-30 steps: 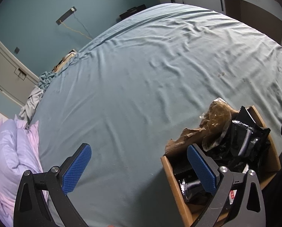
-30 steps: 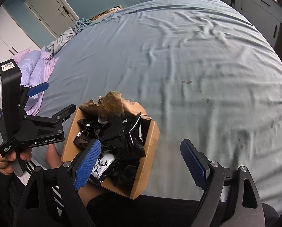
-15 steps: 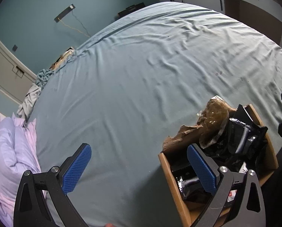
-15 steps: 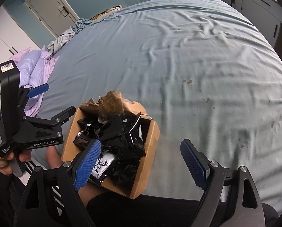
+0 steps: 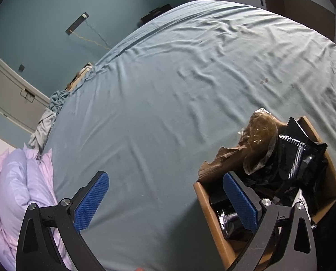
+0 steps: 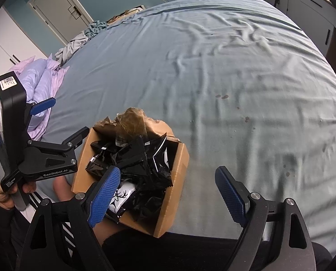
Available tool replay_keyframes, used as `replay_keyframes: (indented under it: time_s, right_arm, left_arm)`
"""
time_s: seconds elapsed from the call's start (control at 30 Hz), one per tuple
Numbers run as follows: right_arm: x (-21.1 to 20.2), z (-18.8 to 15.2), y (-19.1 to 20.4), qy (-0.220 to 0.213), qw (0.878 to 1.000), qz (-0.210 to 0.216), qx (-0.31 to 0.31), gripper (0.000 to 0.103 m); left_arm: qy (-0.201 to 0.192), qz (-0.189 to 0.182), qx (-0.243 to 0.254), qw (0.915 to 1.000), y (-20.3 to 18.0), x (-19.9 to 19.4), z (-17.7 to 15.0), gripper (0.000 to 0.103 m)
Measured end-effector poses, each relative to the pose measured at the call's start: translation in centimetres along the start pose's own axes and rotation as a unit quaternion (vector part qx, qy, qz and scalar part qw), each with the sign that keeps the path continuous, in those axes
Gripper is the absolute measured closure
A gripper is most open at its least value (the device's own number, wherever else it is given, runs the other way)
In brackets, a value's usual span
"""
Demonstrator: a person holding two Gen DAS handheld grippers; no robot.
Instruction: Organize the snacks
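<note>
An open cardboard box (image 5: 204, 201) (image 6: 178, 176) sits at the near edge of the bed, full of several black snack packets (image 5: 298, 158) (image 6: 134, 153). One white packet with a deer head (image 6: 120, 196) lies among them. A crumpled brown wrapper (image 5: 260, 133) (image 6: 132, 122) sticks up at its torn far flap. My left gripper (image 5: 163, 180) (image 6: 64, 118) is open and empty, just left of the box, its right finger over the box's near corner. My right gripper (image 6: 168, 174) hangs open and empty over the box's right wall.
The box rests on a wide bed (image 5: 168, 90) with a wrinkled blue-grey sheet. A lilac duvet (image 5: 14, 180) is bunched at the left edge. White cabinets (image 6: 314, 11) and a door (image 6: 57, 6) stand beyond. A person's hand (image 6: 1, 192) and dark-clothed lap (image 6: 190, 253) are nearest me.
</note>
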State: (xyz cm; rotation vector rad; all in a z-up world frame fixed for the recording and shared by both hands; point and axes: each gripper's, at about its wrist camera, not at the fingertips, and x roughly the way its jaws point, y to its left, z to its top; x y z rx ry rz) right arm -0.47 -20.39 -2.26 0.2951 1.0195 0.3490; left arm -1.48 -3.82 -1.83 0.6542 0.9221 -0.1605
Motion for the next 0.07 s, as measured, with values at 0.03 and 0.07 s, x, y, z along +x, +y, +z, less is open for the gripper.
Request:
replay_keyframes:
  time_s: [0.03,0.07]
  right_arm:
    - [0.03,-0.01,0.02,0.000,1.000,-0.001,-0.001,0.017]
    - [0.04,-0.02,0.03,0.000,1.000,-0.001,-0.001,0.017]
  left_arm:
    - [-0.001,0.000,0.001,1.0000,-0.04,-0.04,-0.02,0.000]
    - [0.000,0.000,0.003,1.0000,-0.08,-0.02,-0.02,0.000]
